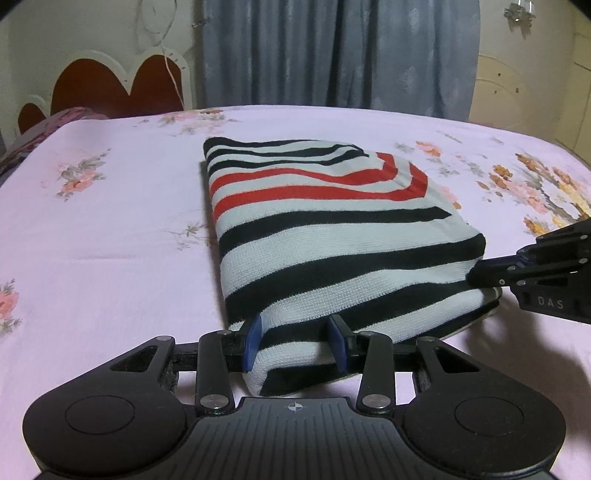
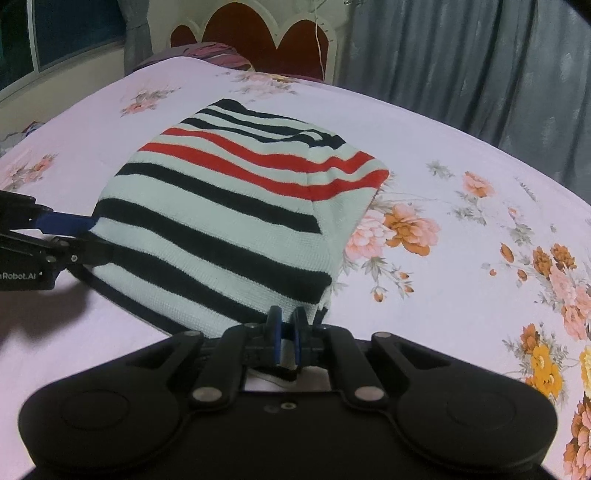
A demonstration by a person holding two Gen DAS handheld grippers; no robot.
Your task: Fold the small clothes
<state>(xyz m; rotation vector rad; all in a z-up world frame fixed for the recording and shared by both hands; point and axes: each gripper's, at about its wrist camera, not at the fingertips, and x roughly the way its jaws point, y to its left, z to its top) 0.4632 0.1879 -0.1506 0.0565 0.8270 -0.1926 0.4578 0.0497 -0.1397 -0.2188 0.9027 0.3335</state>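
1. A bed (image 1: 110, 221) with a pink floral sheet is filling the room, grey curtains (image 1: 332, 51) hanging behind.
2. A folded striped garment (image 1: 325, 236) is lying mid-bed.
3. The left tongs (image 1: 295, 341) are gripping its thick near fold.
4. The right tongs (image 2: 287, 332) are clenching its near corner.

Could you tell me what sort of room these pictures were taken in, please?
Most likely a bedroom: the striped garment lies on a bed with a pink floral sheet, a red and white headboard stands at its end, and grey curtains hang behind.
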